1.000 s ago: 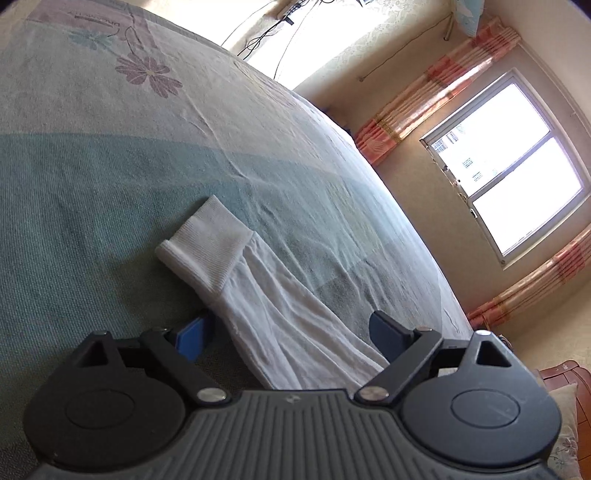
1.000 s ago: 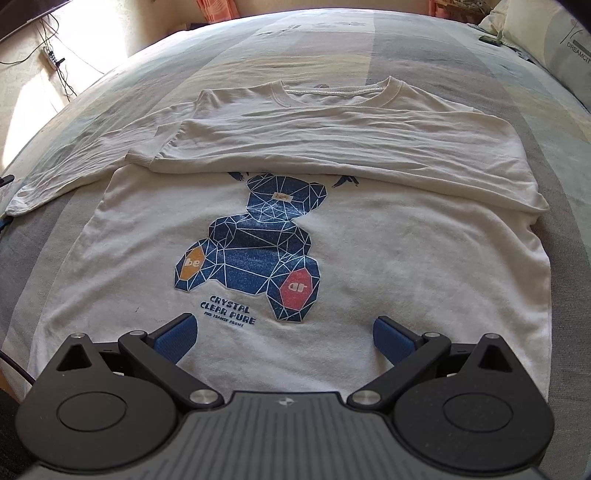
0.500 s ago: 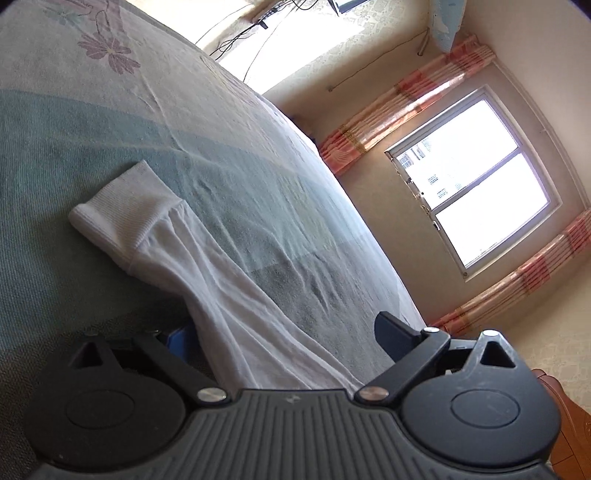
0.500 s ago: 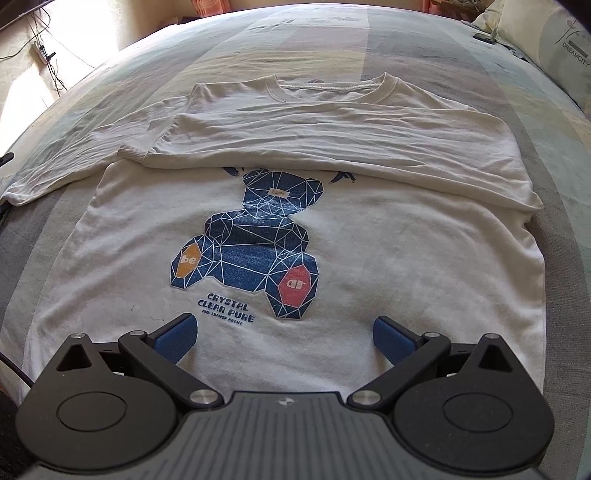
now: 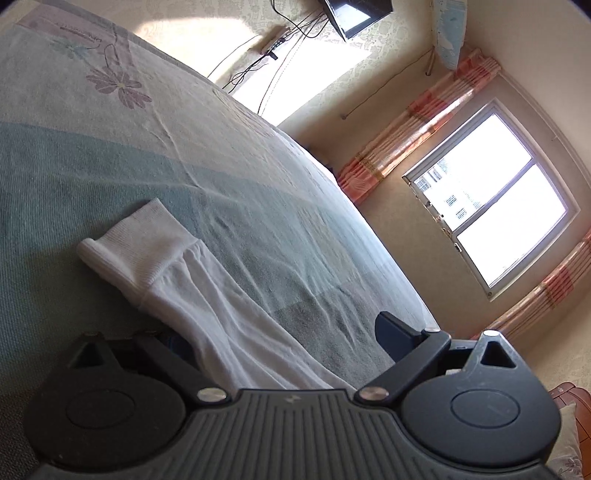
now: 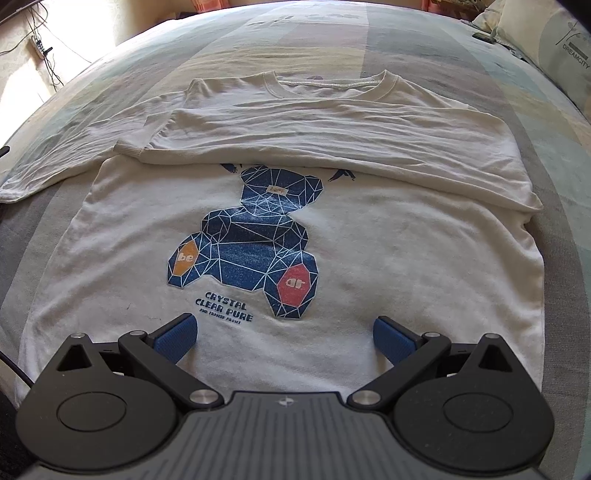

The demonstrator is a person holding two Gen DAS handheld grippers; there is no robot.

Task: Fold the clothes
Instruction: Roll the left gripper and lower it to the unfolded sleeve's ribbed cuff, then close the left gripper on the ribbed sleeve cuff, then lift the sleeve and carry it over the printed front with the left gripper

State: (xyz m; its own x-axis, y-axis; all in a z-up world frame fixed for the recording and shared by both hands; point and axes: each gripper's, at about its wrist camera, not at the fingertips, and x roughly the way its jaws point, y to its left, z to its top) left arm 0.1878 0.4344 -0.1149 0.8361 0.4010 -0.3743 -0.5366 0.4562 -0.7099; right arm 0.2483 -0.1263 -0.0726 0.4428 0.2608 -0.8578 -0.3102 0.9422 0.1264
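A white sweatshirt (image 6: pixel 369 236) with a blue bear print (image 6: pixel 251 243) lies flat on the bed (image 6: pixel 332 37), face up. One sleeve is folded across the chest, its cuff (image 6: pixel 129 147) pointing left. The other sleeve (image 6: pixel 55 158) stretches out to the left. My right gripper (image 6: pixel 284 336) hovers open over the hem, with nothing between its fingers. In the left wrist view that stretched sleeve (image 5: pixel 229 314) with its ribbed cuff (image 5: pixel 140 243) runs between the wide jaws of my left gripper (image 5: pixel 284 339). The cloth covers the left finger, and the pads do not press on it.
A pillow (image 6: pixel 554 48) lies at the bed's far right. Past the bed edge are a power strip with cables (image 6: pixel 38 44), a window (image 5: pixel 491 221) with striped curtains (image 5: pixel 406 125), and a wall screen (image 5: pixel 354 14). Striped bedspread (image 5: pixel 110 166) stretches beyond the cuff.
The left gripper swung sideways along the sleeve; its left blue pad, visible a second ago, is now hidden by the cloth. The right gripper's view barely changed.
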